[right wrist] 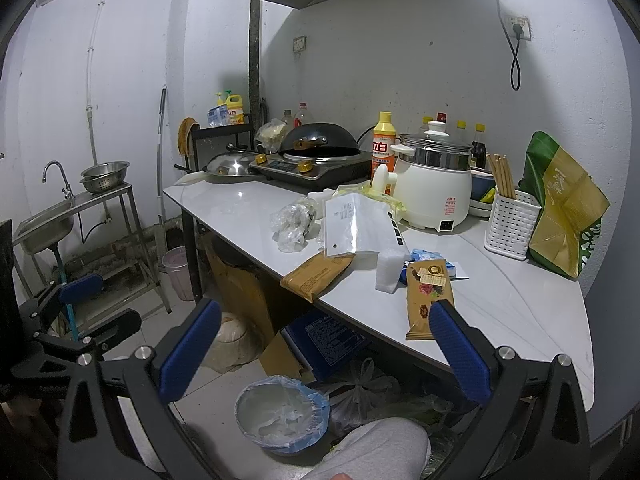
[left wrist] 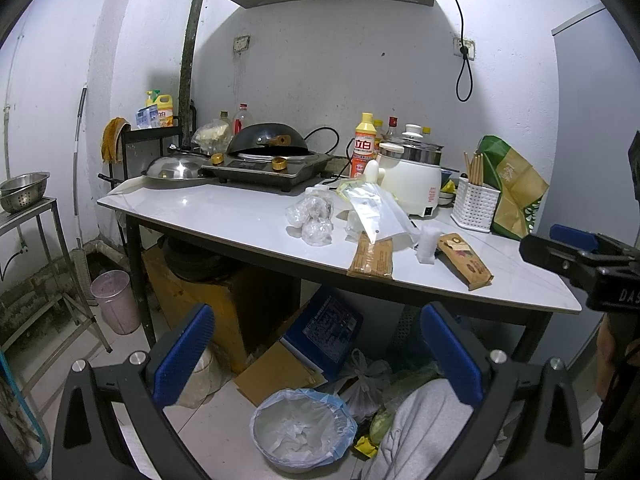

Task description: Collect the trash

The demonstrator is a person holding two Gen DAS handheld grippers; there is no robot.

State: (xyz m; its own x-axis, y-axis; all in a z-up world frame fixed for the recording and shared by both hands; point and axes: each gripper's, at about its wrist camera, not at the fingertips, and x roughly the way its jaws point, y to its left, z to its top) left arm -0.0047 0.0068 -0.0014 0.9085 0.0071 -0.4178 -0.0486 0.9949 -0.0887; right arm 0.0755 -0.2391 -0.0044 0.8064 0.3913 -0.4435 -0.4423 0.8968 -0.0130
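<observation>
Trash lies on the white table: crumpled clear plastic, a clear plastic pouch, a tan flat packet, a brown snack wrapper, a white foam block. A bin with a blue liner stands on the floor below. My left gripper is open and empty, held in front of the table above the bin. My right gripper is open and empty, its right finger near the snack wrapper.
An induction cooker with a wok, a steel lid, a white rice cooker, detergent bottle, chopstick holder and green-gold bag crowd the back. Boxes and bags lie under the table. A sink stand is left.
</observation>
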